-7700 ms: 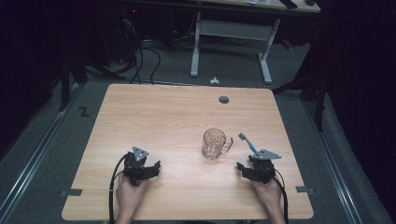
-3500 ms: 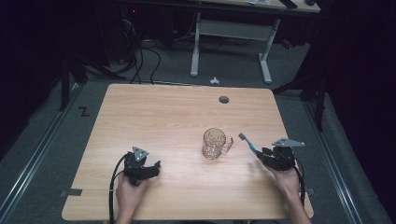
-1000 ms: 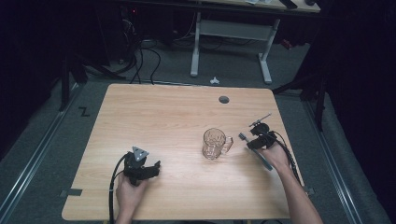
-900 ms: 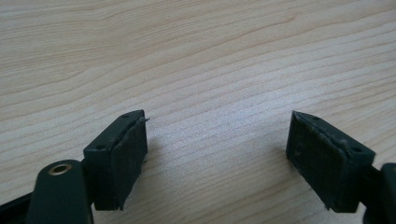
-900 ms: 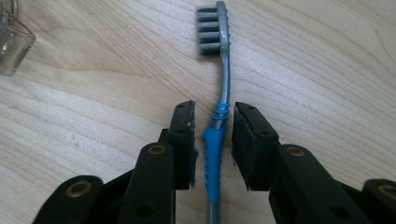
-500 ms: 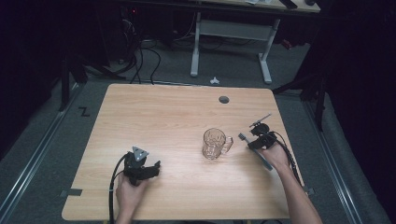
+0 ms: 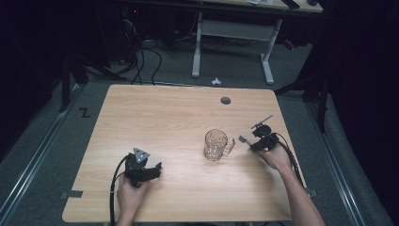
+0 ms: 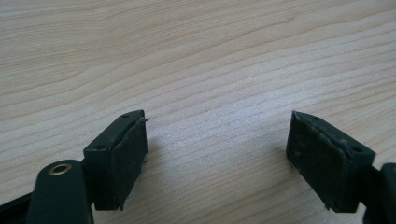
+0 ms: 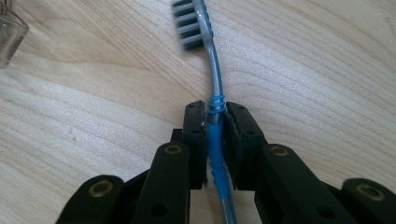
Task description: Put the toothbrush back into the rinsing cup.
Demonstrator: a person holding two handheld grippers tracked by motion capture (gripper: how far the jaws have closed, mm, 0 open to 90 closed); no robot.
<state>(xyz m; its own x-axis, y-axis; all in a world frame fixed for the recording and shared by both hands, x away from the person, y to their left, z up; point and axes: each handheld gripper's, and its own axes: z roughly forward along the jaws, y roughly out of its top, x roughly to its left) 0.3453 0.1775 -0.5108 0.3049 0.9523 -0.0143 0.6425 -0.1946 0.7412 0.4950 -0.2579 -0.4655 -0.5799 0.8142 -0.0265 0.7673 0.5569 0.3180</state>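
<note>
The light wooden desk [image 7: 164,113] lies mostly bare across the upper and left of the high view. A clear glass mug [image 7: 216,145] stands right of centre, well inside the edges. The right gripper [image 9: 215,116], at right beside the mug, has its jaws closed on a blue-and-grey toothbrush [image 9: 211,88] (handle end cut off at the bottom). The left gripper [image 8: 215,140], lower left, has its jaws wide apart over bare wood, holding nothing.

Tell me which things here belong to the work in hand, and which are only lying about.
In use:
- blue and grey plastic toothbrush, clamped by the right gripper
- clear glass mug with a handle, likely its goal

Idle:
- left gripper, open over the bare wooden table
- small white object on the floor
</note>
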